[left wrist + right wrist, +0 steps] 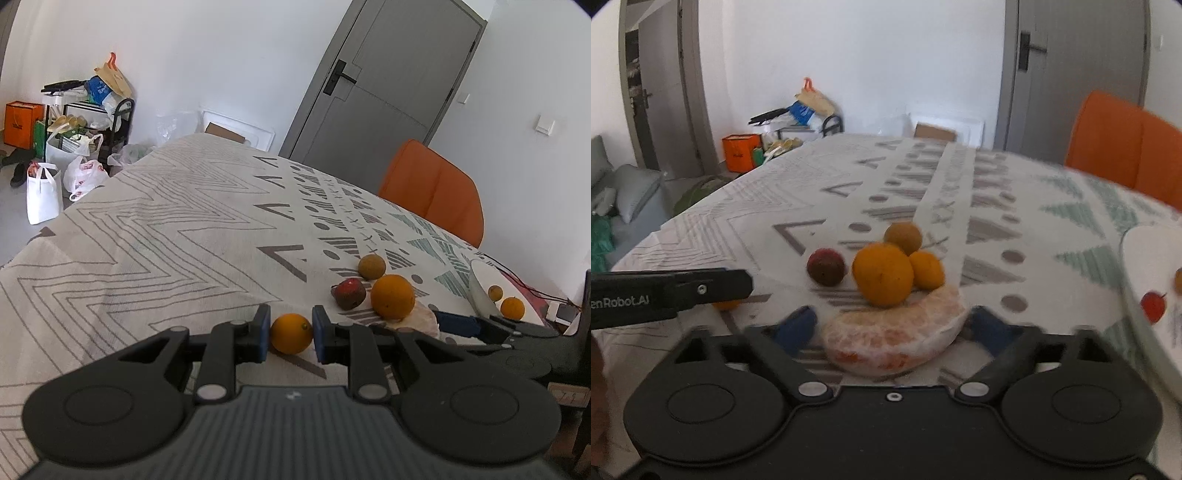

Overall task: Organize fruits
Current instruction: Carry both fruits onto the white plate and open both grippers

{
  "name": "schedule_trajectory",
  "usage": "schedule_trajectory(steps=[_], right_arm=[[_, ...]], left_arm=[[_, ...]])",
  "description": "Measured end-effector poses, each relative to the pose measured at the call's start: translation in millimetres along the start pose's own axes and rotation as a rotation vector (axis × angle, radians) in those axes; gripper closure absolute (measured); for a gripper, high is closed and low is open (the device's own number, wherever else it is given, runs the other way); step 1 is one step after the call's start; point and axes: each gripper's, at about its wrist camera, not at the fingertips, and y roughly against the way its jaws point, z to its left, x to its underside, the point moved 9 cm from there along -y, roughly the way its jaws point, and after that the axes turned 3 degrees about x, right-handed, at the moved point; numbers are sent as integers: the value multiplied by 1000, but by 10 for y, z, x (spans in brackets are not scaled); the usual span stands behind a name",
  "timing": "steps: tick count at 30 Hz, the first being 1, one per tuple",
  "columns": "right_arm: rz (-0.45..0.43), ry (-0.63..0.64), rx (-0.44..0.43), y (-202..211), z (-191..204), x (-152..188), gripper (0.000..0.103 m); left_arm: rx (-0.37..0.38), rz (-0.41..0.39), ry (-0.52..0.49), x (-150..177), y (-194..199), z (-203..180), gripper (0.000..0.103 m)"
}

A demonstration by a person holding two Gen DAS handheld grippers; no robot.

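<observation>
My left gripper [290, 334] has its blue pads on either side of a small orange [291, 333] resting on the patterned tablecloth, with a thin gap on each side. Beyond it lie a dark red fruit [348, 293], a large orange [392, 296] and a brownish round fruit [371, 266]. My right gripper [892, 326] is wide open around a peeled pomelo segment [894, 338] on the cloth; its fingers also show in the left wrist view [458, 325]. Behind the segment sit the large orange [882, 274], a small orange [926, 269], the brownish fruit [903, 237] and the red fruit [826, 266].
A white plate [480, 291] at the right holds small fruits [512, 307]; it also shows in the right wrist view [1134, 266] with a red fruit [1153, 306]. An orange chair [432, 192] stands behind the table. Bags and a cart [74, 140] stand by the far wall.
</observation>
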Motion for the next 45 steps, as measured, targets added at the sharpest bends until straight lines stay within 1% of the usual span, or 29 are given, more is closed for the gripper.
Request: schedule_trajectory(steps=[3, 7, 12, 18, 21, 30, 34, 36, 40, 45], right_arm=[[4, -4, -12, 32, -18, 12, 23], [3, -36, -24, 137, -99, 44, 24], [-31, -79, -9, 323, -276, 56, 24], [-78, -139, 14, 521, -505, 83, 24], [-94, -157, 18, 624, -599, 112, 24], [-148, -206, 61, 817, -899, 84, 24], [-159, -222, 77, 841, -1019, 105, 24], [-168, -230, 93, 868, -1094, 108, 24], [-187, -275, 121, 934, -1327, 147, 24], [-188, -311, 167, 998, -1628, 254, 24]], left_arm=[[-12, 5, -3, -7, 3, -28, 81], [-10, -4, -27, -25, 28, -125, 81], [7, -5, -48, -42, 36, -268, 81], [26, -21, -108, -82, 108, -496, 81], [29, -18, -110, -92, 98, -564, 81], [53, -29, -147, -174, 85, -813, 81], [81, -38, -158, -194, 55, -930, 81], [83, -33, -170, -192, 29, -984, 81], [80, -15, -193, -168, -63, -1113, 81], [106, -6, -206, -128, -176, -1306, 81]])
